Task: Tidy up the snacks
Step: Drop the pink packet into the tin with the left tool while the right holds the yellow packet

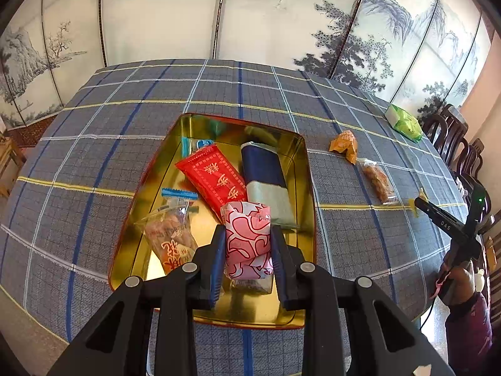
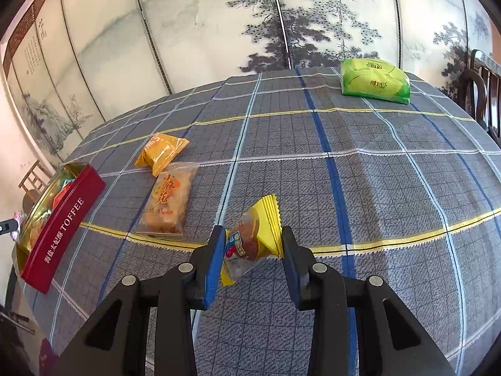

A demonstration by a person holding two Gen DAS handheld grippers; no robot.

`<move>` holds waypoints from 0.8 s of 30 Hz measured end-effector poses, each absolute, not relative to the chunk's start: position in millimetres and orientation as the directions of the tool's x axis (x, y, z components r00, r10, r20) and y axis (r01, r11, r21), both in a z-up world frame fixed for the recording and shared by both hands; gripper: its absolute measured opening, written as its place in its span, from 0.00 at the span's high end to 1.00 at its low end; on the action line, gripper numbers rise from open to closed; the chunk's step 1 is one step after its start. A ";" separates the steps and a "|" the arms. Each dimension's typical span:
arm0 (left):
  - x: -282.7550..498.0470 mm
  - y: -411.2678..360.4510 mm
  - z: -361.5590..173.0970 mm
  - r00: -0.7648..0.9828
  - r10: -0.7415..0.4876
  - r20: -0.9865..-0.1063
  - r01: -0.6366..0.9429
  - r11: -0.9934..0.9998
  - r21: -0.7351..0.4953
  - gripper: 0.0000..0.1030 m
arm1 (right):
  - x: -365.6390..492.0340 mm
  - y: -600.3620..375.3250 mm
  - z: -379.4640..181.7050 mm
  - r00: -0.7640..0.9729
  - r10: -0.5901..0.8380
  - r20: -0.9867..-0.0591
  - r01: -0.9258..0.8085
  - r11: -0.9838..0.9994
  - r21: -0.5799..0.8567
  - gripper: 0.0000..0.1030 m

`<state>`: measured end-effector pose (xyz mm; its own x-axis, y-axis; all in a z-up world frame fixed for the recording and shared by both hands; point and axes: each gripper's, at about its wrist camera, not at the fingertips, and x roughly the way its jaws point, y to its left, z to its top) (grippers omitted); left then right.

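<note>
My left gripper [image 1: 248,244] is shut on a pink-and-white patterned snack packet [image 1: 247,235], held over the near end of an open gold-lined tin [image 1: 308,169]. In the tin lie a red packet [image 1: 213,175], a navy-and-grey packet [image 1: 266,181] and a clear packet of brown snacks [image 1: 170,235]. My right gripper [image 2: 253,244] is open around a yellow-edged packet with a brown cake [image 2: 253,238] lying on the tablecloth; the pads [image 2: 216,260] stand on both sides of it. The red tin [image 2: 59,225], marked TOFFEE, is far left in the right wrist view.
An orange packet [image 2: 162,152] and a clear packet of golden snacks [image 2: 167,200] lie between the tin and my right gripper. A green tissue pack [image 2: 374,80] sits at the far table edge. Dark wooden chairs [image 1: 454,131] stand on the right. A painted screen stands behind the table.
</note>
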<state>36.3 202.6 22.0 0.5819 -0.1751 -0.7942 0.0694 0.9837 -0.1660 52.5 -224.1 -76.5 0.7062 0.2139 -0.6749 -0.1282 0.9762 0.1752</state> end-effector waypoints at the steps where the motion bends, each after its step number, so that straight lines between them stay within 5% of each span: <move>1: 41.1 202.0 23.9 0.588 -0.176 -0.789 0.073 0.984 -0.165 0.76 | 52.4 -223.8 -76.6 0.706 0.214 -0.676 -0.129 0.976 0.174 0.64; 16: 151.2 201.1 20.6 0.604 -0.116 -0.788 -0.009 0.988 -0.152 0.82 | 53.0 -223.8 -77.4 0.704 0.215 -0.677 -0.130 0.976 0.174 0.64; 24: 132.4 198.1 23.2 0.612 -0.127 -0.781 0.003 0.987 -0.158 0.82 | 53.9 -222.4 -78.7 0.699 0.216 -0.682 -0.132 0.976 0.174 0.64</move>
<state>132.4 198.1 23.2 0.6115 -0.1271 -0.7810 0.0032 0.9874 -0.1582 53.9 -222.4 -78.7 0.6991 0.2161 -0.6816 -0.1320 0.9759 0.1740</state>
